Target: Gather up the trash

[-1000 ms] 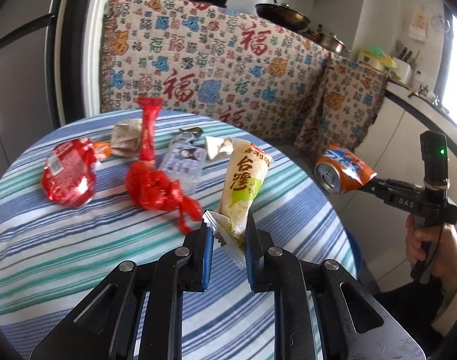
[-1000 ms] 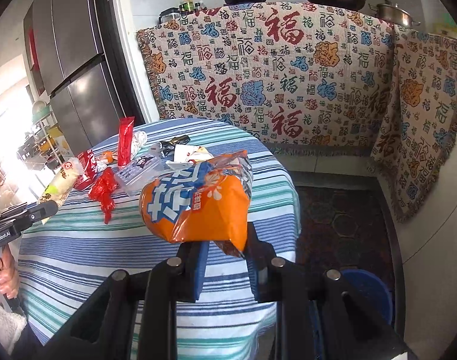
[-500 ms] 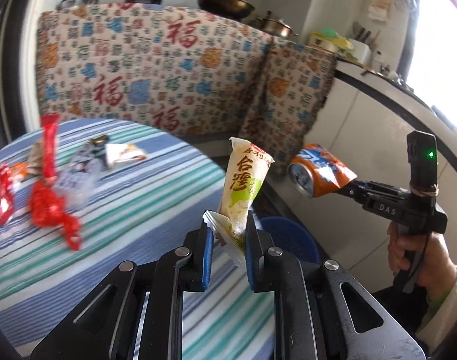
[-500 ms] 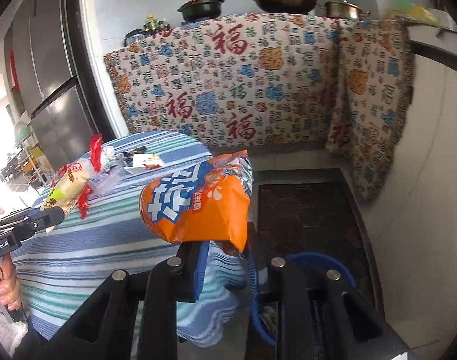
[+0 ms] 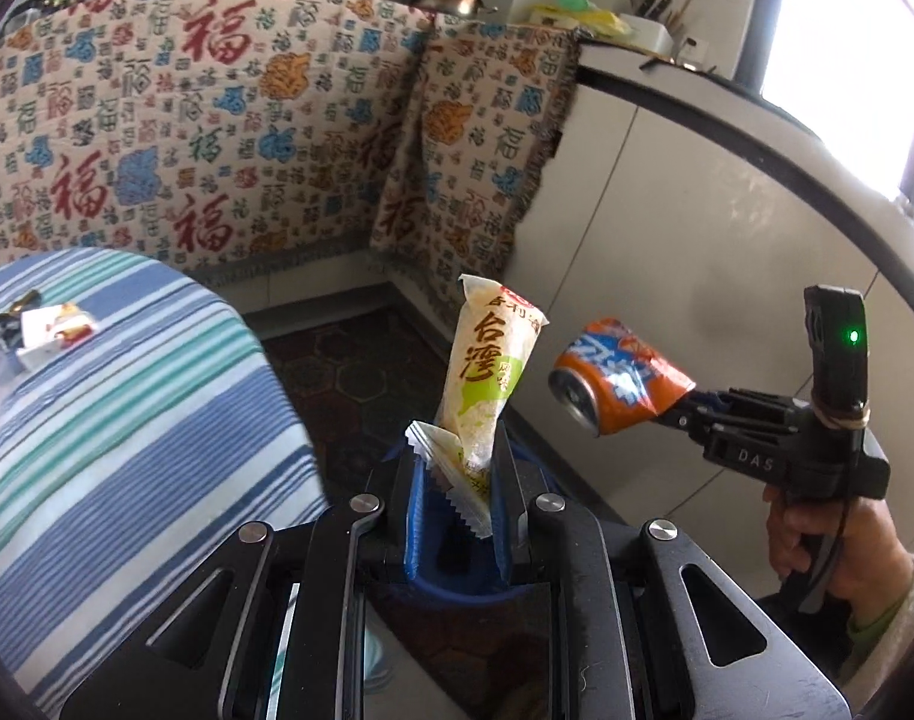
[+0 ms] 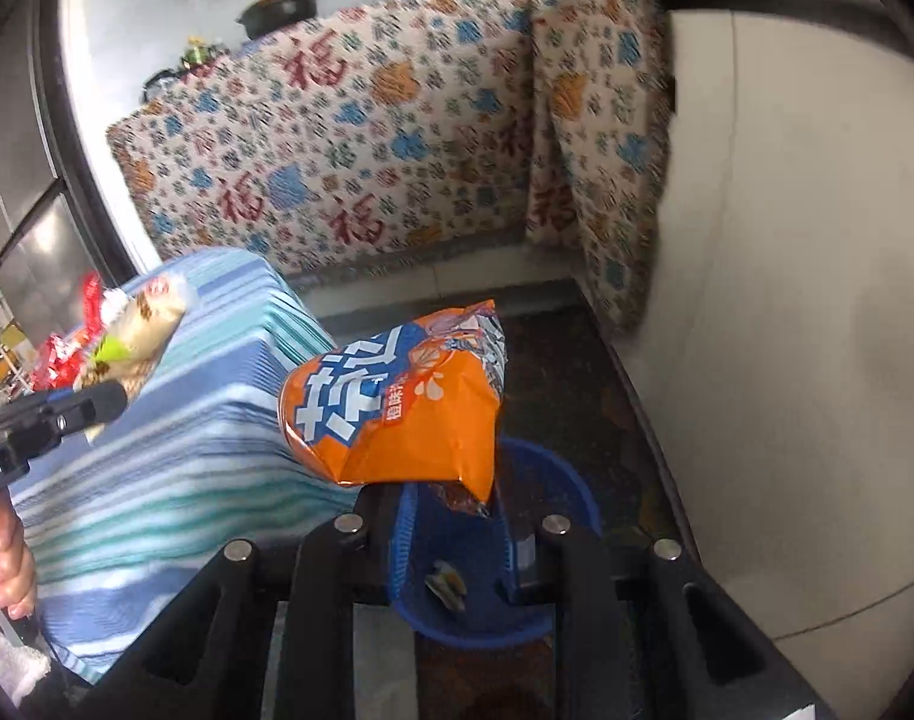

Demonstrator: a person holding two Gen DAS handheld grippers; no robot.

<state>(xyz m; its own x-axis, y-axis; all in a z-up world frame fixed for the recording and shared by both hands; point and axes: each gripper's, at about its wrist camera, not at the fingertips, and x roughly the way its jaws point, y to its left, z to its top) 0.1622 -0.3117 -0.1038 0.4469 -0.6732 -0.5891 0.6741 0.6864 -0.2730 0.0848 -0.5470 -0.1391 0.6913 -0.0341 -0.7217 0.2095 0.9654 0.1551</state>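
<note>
My left gripper (image 5: 457,480) is shut on a cream and green snack wrapper (image 5: 487,366), held upright over the blue waste basket (image 5: 457,591). My right gripper (image 6: 451,510) is shut on a crushed orange can (image 6: 397,402), held above the same blue basket (image 6: 553,468), which has a scrap of trash inside. In the left wrist view the can (image 5: 619,378) and the right gripper (image 5: 685,402) hang at the right. In the right wrist view the wrapper (image 6: 133,330) and the left gripper (image 6: 106,399) show at the left.
The round table with its striped cloth (image 5: 127,408) stands to the left, with small wrappers (image 5: 49,330) near its far edge and red wrappers (image 6: 67,348) further back. A patterned cloth (image 5: 247,120) covers the counter behind. White cabinets (image 6: 787,300) close the right side.
Both grippers have swung right, away from the table, carrying the wrapper and the can. They now hang over the blue basket on the floor. Both stay shut.
</note>
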